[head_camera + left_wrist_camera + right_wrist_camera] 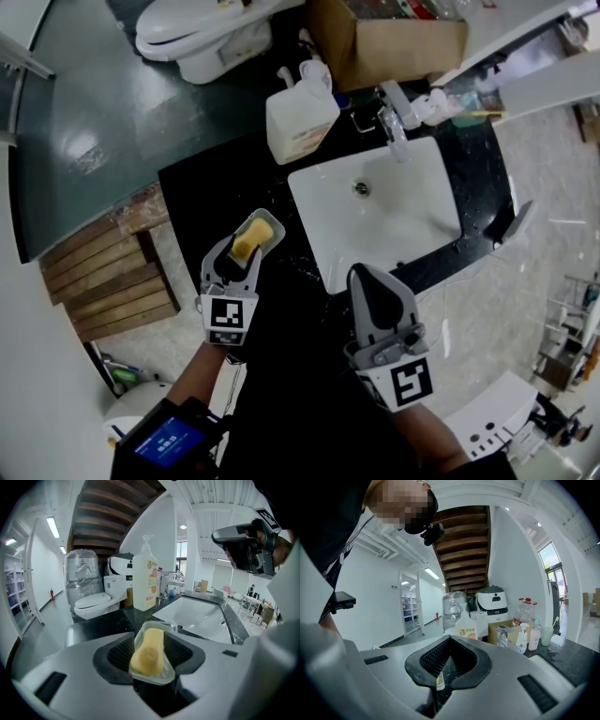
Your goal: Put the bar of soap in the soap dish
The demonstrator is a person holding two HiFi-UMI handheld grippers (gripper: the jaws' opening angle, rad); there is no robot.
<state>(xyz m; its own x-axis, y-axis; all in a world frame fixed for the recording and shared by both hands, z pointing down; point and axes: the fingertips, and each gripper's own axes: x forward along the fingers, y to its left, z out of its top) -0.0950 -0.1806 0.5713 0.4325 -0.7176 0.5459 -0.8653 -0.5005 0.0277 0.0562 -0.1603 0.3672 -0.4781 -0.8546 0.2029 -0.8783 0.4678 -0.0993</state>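
While the soap (247, 246) is lying lengthwise in the dish (273, 223), the left gripper (238, 257) is being held low over the dish's near end. The dish is sitting on the black counter (211, 183), just left of the sink (323, 202) and nearer than the bottle (298, 117).

Left gripper view: the jaws are being held apart, one on each side of the soap (149, 652). Dark pad is showing in the gap on both sides, so nothing is being pinched. Whether the pads are touching the rim of the dish (167, 673) cannot be told.

The right gripper (367, 279) is being held to the right and nearer, apart from the dish. In its own view the jaws are being pressed together on nothing.

Judgement: the bar is being seated correctly and the release looks done; only the withdrawal is being awaited.

Notes for that move:
- Jaw width is best held as it is, or widened slightly, before any motion.
- The gripper is best drawn up and toward the near side, along the bar's long axis, so that neither pad is dragged across soap or rim.
- The clear dish looks light, so a snagged rim is likely to be tipped or slid toward the sink.
- The bar may be clinging to a pad if wet, so a slow lift is advised.
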